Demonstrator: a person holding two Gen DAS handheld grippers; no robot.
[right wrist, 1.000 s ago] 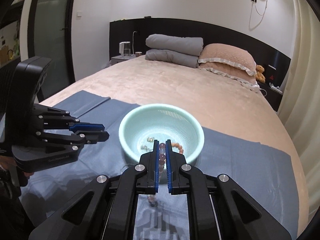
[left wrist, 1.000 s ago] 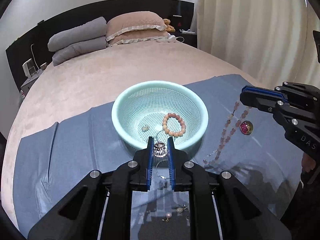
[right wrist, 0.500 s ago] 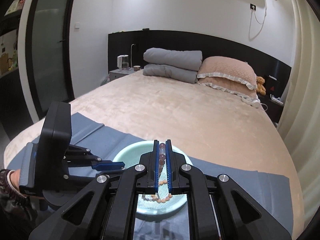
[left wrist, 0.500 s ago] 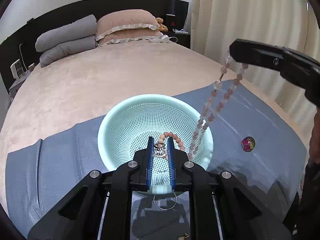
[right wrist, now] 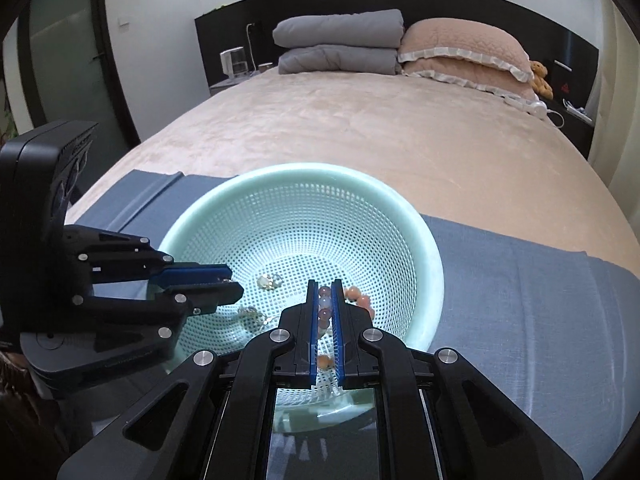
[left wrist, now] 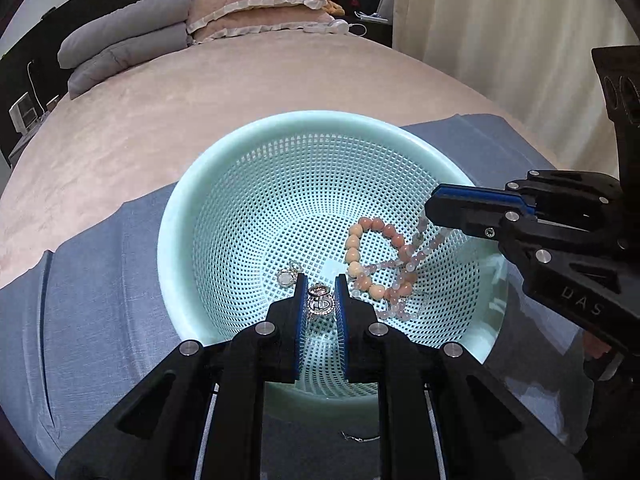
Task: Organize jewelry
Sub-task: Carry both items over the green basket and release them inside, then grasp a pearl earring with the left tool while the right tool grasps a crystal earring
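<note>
Over the basket (left wrist: pixel 208 200), a ring (left wrist: pixel 320 304) is pinched in the left gripper (left wrist: pixel 320 300) and a necklace (left wrist: pixel 404 264) clamped in the right gripper (right wrist: pixel 325 304), probably so both can be dropped in.

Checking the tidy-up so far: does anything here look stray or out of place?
One thing: a thin silvery chain lies on the blue cloth outside the mint basket, below its near rim. The other visible jewelry is in the basket or gripped over it.
</note>
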